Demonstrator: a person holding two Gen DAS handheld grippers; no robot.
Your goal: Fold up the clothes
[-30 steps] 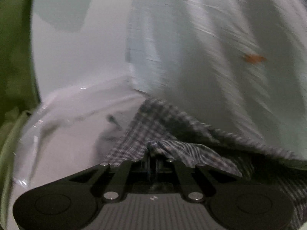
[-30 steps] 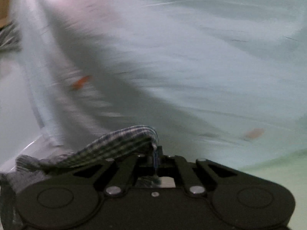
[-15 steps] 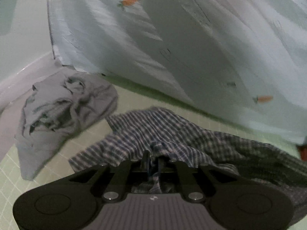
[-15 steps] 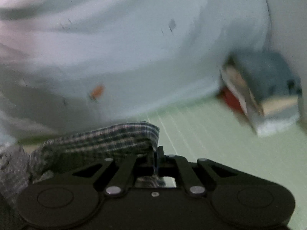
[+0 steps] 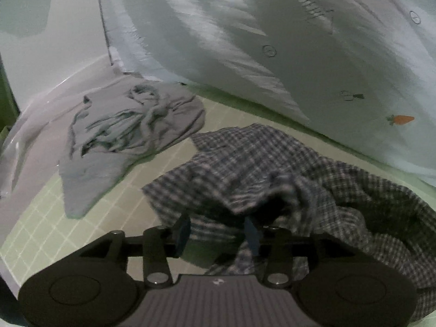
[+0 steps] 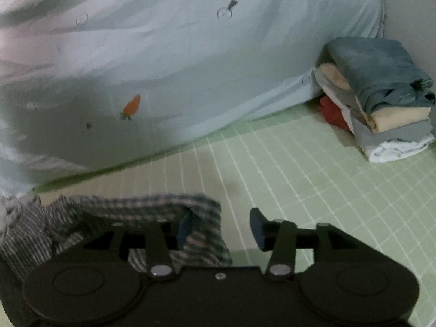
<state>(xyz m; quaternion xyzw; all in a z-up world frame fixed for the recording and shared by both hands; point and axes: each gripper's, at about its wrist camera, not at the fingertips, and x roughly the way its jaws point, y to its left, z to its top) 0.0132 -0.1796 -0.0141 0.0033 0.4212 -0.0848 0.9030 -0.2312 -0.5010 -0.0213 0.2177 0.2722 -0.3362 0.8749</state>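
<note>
A blue-and-white checked garment [image 5: 272, 169] lies crumpled on the green gridded mat [image 5: 41, 231], right in front of my left gripper [image 5: 216, 231], which is open with cloth draped over its right finger. In the right wrist view the same checked garment [image 6: 122, 218] hangs over the left finger of my right gripper [image 6: 220, 229], which is open with nothing between its fingers. A crumpled grey garment [image 5: 130, 125] lies on the mat to the left.
A pale blue quilt with carrot prints [image 5: 299, 41] rises behind the mat, also shown in the right wrist view [image 6: 163, 68]. A stack of folded clothes [image 6: 381, 103] stands at the far right of the mat [image 6: 299, 169], against the wall.
Both grippers have opened and let go of the checked garment, which now lies on the mat. Both cameras swung down from the quilt towards the mat.
</note>
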